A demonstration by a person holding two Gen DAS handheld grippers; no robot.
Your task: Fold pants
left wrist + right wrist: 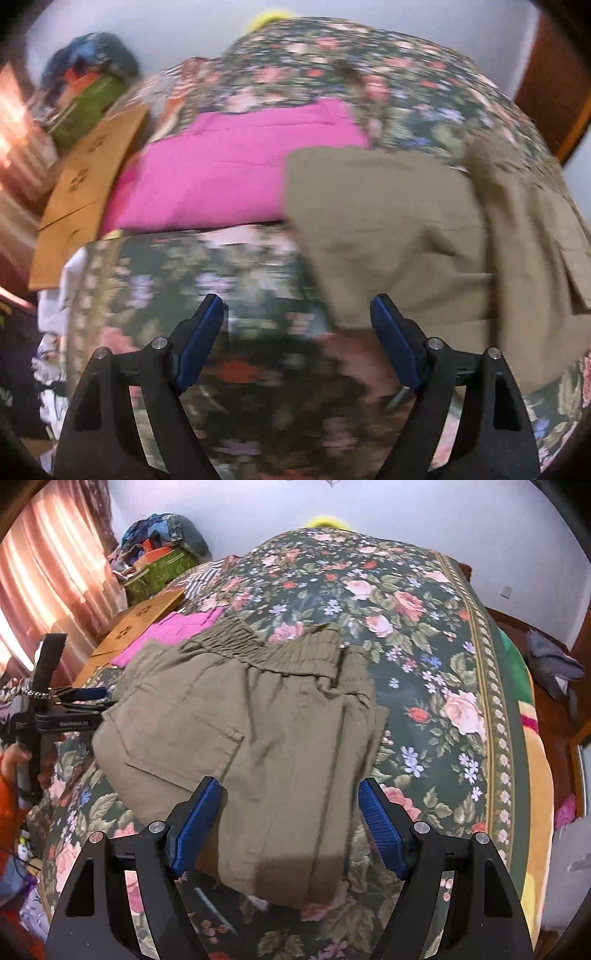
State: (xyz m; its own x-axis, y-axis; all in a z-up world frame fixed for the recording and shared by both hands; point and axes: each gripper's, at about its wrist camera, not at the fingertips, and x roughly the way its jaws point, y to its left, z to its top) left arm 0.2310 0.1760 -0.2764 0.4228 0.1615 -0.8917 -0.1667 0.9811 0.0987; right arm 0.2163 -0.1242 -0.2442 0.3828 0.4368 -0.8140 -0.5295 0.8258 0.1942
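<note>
**Two open claws over folded olive pants on a floral bed**

Nearest the lens, the right claw [290, 827] is seen with its blue pads spread wide, nothing held between them. The olive pants [251, 738] lie ahead of and partly beneath it, folded into a thick bundle on the bed [443, 657], the elastic waistband at the far end. The left claw [297, 343] is also held open and empty; the pants are ahead and to its right, and its view is blurred.

A risk is judged: the bundle's near edge looks loose and uneven, so a pinch taken on the top layer alone could drag the fold apart. The soft bed could also let the layers slide.

Beyond the pants, on the left claw's side, a pink garment [229, 173] lies, apparently touching or under them. A brown cardboard sheet [85, 192] and a green box [159, 572] are seen farther left. Nothing blocks either claw.
</note>
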